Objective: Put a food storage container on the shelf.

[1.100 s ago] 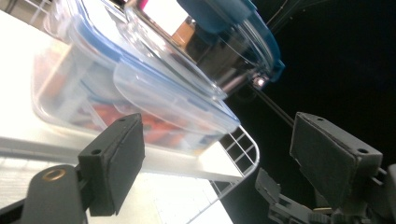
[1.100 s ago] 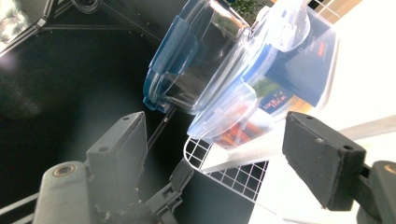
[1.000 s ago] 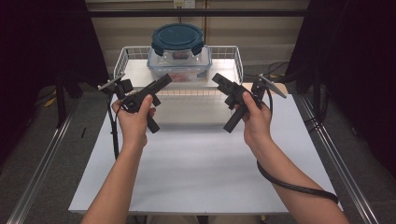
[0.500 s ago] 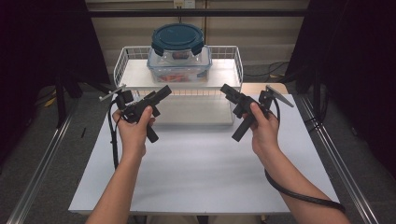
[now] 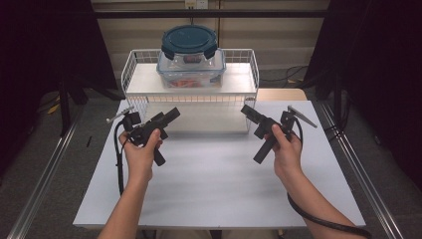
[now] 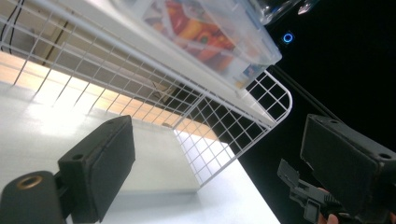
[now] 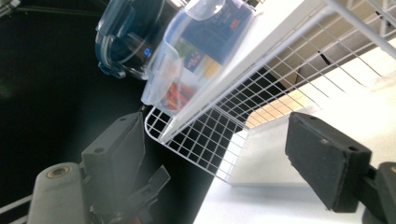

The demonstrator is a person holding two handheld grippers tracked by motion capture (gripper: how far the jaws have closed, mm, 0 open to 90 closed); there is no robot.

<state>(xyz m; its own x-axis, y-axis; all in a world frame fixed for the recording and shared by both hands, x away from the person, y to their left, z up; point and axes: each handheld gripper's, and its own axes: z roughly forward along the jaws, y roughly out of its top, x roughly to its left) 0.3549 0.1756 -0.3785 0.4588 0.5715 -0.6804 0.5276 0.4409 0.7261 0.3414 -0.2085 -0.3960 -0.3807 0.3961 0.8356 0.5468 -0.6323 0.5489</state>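
Observation:
A clear food container (image 5: 190, 64) with a dark blue lid stands on a white wire rack (image 5: 144, 79) at the back of the table. Coloured food shows through its wall (image 6: 210, 37) (image 7: 196, 51). My left gripper (image 5: 169, 115) hovers over the table left of centre and points at the rack's front. Its jaws (image 6: 219, 154) have just been opening and stand open around nothing. My right gripper (image 5: 247, 110) is held at the right and angled toward the rack's right corner. It is open (image 7: 219, 154) and holds nothing. Both are short of the rack.
The white table (image 5: 209, 184) stretches toward me under both hands. The rack's wire front and corner (image 6: 224, 126) (image 7: 224, 135) rise close ahead of the jaws. A cable (image 5: 318, 219) loops from the right gripper beside the forearm. Metal rails (image 5: 363, 174) run along the table's sides.
Both hands have sunk toward the table and drawn back from the rack a little. The grippers stay empty.

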